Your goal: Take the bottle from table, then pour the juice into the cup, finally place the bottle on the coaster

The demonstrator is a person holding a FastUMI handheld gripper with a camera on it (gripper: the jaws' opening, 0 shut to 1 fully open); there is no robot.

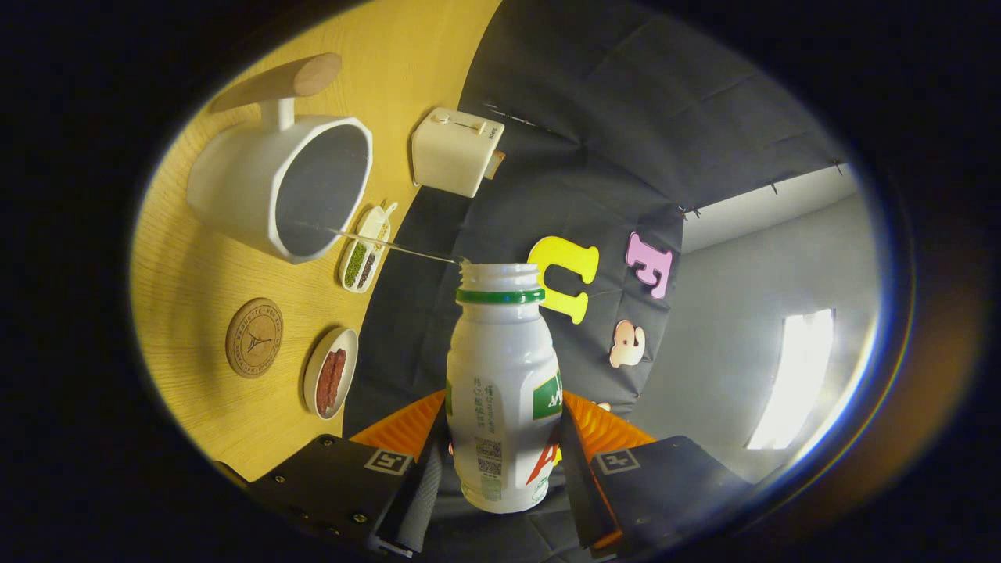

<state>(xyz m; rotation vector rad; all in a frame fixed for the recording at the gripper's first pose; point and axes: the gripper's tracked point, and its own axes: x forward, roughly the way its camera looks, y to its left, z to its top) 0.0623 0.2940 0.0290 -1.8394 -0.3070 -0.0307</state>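
Observation:
My gripper (pixel 500 446) is shut on a white bottle (pixel 502 383) with a green neck ring and no cap, both orange-ridged fingers (pixel 407 434) pressing its sides. The bottle is tipped over sideways towards the table. A thin stream of liquid (pixel 375 241) runs from its mouth into the white cup (pixel 281 184), which has a grey inside and a wooden handle. The round cork coaster (pixel 254 338) lies on the wooden table (pixel 195 274), beside the cup and beyond my fingers.
A white toaster (pixel 455 150) stands at the table's back edge. A small oblong dish (pixel 364 258) with green and dark contents and a round dish (pixel 331 381) of red pieces lie along the table's edge by the black cloth.

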